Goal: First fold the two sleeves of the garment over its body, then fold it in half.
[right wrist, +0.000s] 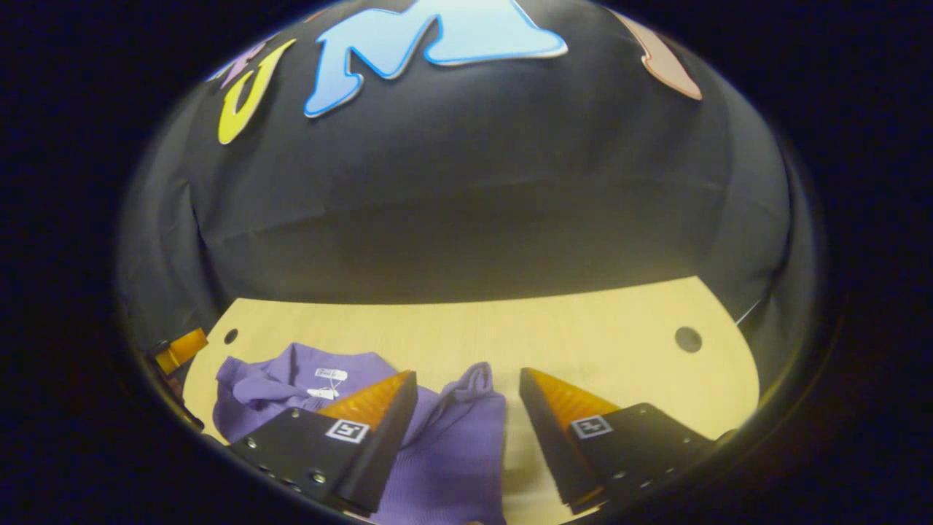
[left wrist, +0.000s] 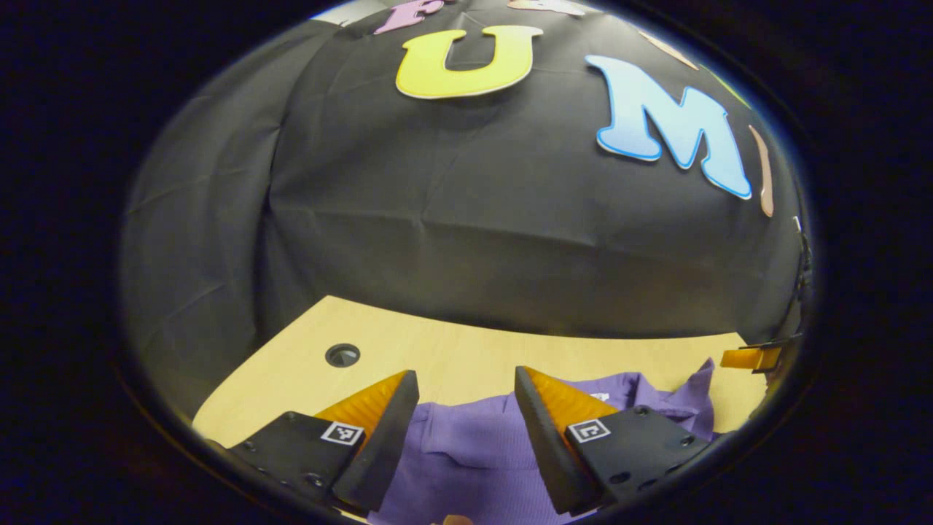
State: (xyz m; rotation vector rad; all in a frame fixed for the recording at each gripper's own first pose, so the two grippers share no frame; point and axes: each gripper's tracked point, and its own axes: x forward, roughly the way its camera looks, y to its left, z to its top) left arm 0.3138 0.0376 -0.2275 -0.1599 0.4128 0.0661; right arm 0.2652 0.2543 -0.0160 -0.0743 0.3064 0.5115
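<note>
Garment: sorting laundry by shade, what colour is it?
Purple garment, plain knit, clearest in the right gripper view.

We see both views dimly lit, with the light falling from above. The pale worktop (left wrist: 452, 350) is the brightest area and shows no harsh glare. The purple garment (left wrist: 474, 452) reads clearly. Fisheye distortion bows the worktop's far edge and darkens everything toward the rim. Soft shadows gather under the wall cloth (right wrist: 466, 219), whose creases stay reasonably sharp.
</note>
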